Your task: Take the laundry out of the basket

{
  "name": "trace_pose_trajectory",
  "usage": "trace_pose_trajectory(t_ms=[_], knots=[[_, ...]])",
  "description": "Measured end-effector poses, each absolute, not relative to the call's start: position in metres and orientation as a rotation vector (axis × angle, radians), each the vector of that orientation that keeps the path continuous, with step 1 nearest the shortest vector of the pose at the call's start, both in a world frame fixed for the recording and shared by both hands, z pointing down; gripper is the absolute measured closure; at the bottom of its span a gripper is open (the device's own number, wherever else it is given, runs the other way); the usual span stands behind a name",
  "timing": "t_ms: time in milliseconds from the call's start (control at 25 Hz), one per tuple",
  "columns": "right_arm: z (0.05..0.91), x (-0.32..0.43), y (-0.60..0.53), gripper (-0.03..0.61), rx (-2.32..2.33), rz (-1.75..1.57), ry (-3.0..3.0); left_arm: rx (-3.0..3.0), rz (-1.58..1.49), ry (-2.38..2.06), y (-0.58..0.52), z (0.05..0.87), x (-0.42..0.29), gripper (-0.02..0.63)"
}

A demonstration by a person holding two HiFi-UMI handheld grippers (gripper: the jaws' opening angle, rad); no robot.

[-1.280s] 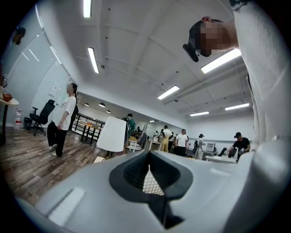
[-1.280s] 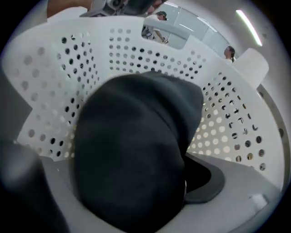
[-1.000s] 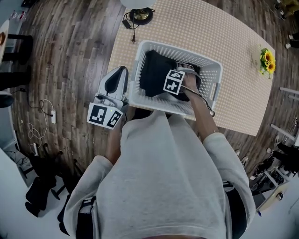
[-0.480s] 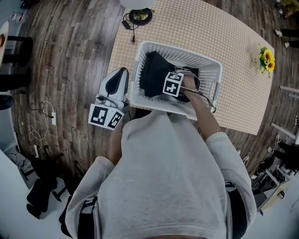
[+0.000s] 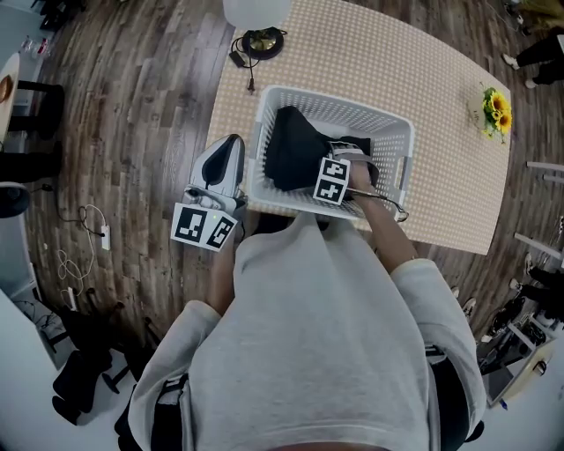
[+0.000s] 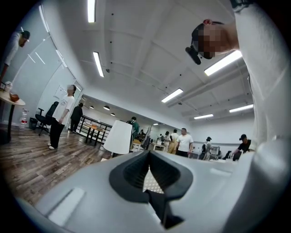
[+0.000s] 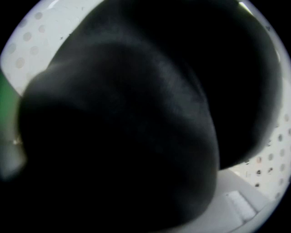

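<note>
A white perforated laundry basket (image 5: 406, 148) stands on a beige table, with a black garment (image 5: 291, 145) heaped inside it. My right gripper (image 5: 338, 171) points steeply down into the basket at the garment's right side, under its marker cube. Its jaws have just been closing; in the right gripper view black garment cloth (image 7: 136, 113) fills the space in front of them and hides the jaws, with the basket wall (image 7: 273, 159) behind. My left gripper (image 5: 231, 146) is held level outside the basket's left wall, its jaws (image 6: 148, 157) together and holding nothing.
The beige table (image 5: 432, 75) carries a small bunch of sunflowers (image 5: 493, 109) at its far right. A white lamp shade (image 5: 256, 9) and its cable (image 5: 247, 53) sit at the table's far edge. Wooden floor with loose cables (image 5: 88, 231) lies left. People stand far off in the left gripper view.
The right gripper's marker cube has shifted toward the basket's near wall, and the black garment has bunched up higher beside it. The left gripper has stayed put.
</note>
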State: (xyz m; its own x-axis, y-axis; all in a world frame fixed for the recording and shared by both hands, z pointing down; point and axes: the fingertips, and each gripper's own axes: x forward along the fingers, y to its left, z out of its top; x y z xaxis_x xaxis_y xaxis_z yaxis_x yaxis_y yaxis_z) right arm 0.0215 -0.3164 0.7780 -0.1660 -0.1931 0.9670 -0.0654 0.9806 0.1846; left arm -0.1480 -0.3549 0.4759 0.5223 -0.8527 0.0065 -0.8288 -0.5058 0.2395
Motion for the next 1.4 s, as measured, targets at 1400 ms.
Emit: trace_pose_trajectory(t_ms=[1400], knots=[[0.473, 0.067, -0.356, 0.394, 1.403, 0.44, -2.913, 2.757, -0.188, -1.28, -0.354, 0.427, -0.091, 0.606]])
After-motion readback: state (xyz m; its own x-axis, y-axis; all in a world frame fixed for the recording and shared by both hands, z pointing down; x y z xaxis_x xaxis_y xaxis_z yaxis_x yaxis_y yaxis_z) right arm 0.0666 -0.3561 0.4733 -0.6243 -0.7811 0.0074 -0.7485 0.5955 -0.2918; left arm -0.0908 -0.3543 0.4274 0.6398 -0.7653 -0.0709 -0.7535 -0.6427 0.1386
